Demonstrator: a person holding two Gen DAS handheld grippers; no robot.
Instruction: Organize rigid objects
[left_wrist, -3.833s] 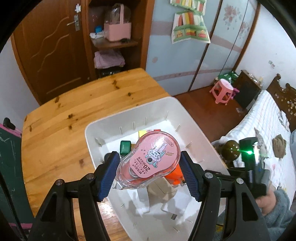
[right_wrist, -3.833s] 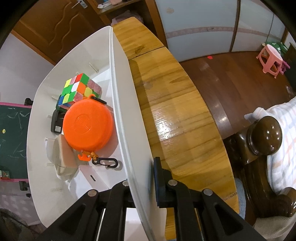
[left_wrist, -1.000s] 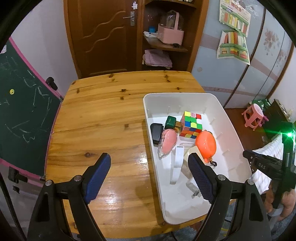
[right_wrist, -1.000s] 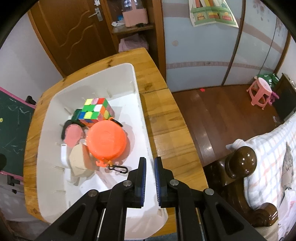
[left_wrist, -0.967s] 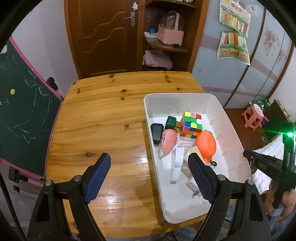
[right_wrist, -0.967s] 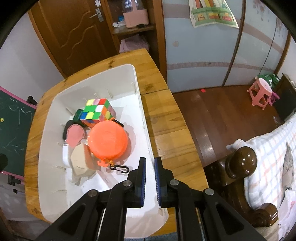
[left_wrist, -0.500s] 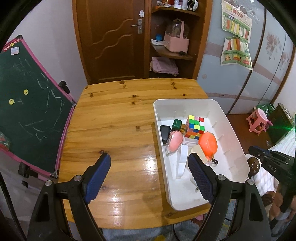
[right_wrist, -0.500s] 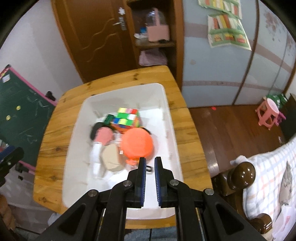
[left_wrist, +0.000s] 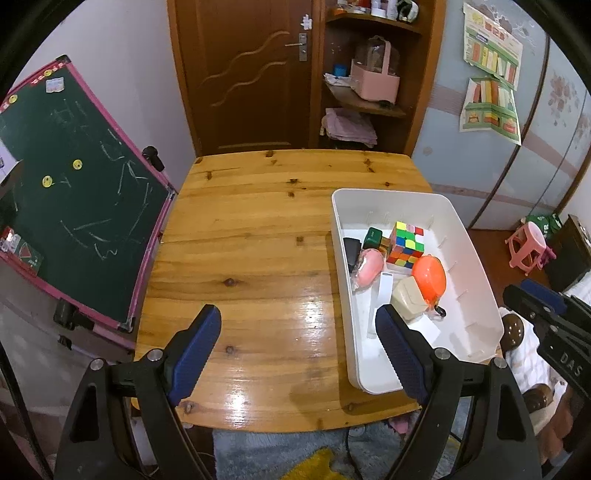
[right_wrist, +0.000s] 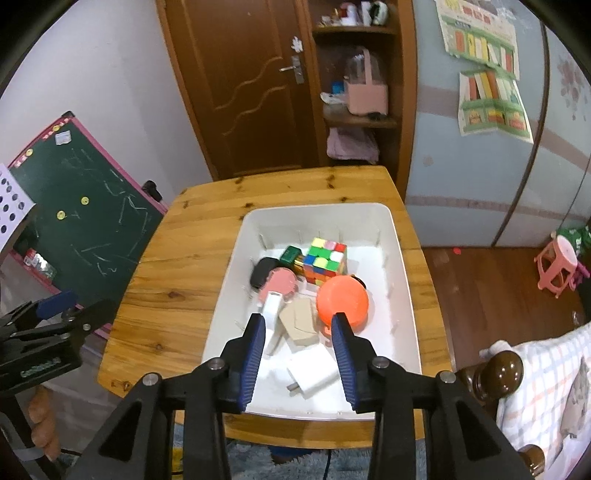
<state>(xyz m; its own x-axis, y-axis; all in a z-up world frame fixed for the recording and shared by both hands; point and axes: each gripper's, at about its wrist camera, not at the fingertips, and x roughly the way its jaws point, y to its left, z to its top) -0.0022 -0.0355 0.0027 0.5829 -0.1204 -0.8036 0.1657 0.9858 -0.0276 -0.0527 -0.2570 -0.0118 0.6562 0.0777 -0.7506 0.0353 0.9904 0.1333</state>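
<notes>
White bin (right_wrist: 400, 258) on wooden table (left_wrist: 240, 240), right side, long axis running away from cameras; holds puzzle cube (right_wrist: 327, 260), orange round case (right_wrist: 341, 301), pink tape dispenser (right_wrist: 279, 284). Contents likely light, stiff, smooth; grasp across flat faces. Left gripper (left_wrist: 297, 350) wide, empty. Right gripper (right_wrist: 297, 352) opening, empty.

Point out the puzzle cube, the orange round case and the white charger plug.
puzzle cube (right_wrist: 327, 255): right wrist view, top face.
orange round case (right_wrist: 342, 301): right wrist view, lid centre.
white charger plug (right_wrist: 313, 372): right wrist view, body.
</notes>
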